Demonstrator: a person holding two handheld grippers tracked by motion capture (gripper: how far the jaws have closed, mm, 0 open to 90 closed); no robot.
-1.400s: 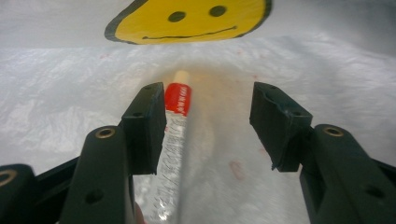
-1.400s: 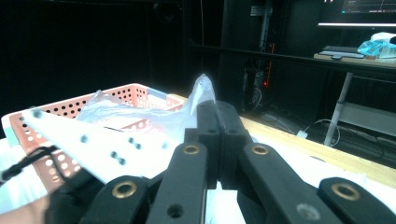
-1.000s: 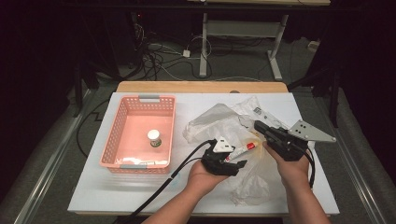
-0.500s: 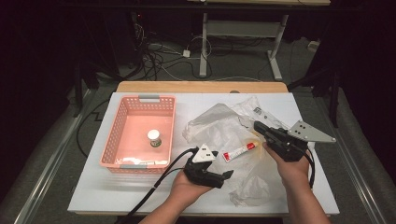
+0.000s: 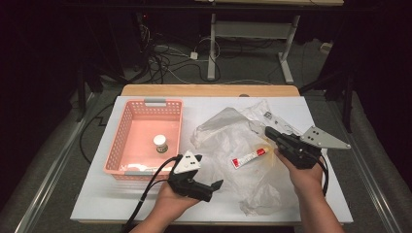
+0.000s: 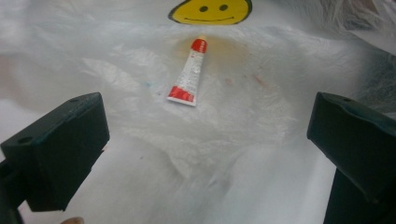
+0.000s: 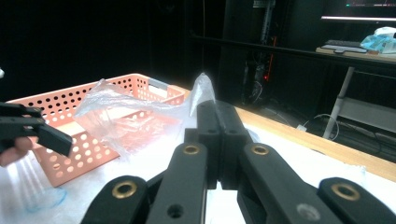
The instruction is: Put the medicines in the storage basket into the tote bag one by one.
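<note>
- Tube (image 5: 249, 158), one, white with red ends, lies loose on the clear plastic bag (image 5: 233, 141) at centre frame of the high view, between the two grippers and touched by neither.
- Left gripper (image 5: 210, 187), lower centre of the high view: jaws spread wide, having just been opening, nothing between them. Its own view adds detail: tube (image 6: 188, 78) at upper centre, cap end away from the camera, and a yellow smiley print (image 6: 210, 10) on the bag at the top edge.
- Right gripper (image 5: 269, 132), right of centre: jaws pressed together, pinching a fold of bag film. Its own view shows the film rising above the closed tips (image 7: 218, 112), the left gripper's jaw at far left.
- Count: two grippers, one tube, one bag, one pink basket (image 5: 127, 145) at left on the white table (image 5: 97, 204), one small jar (image 5: 161, 143) inside the basket.
</note>
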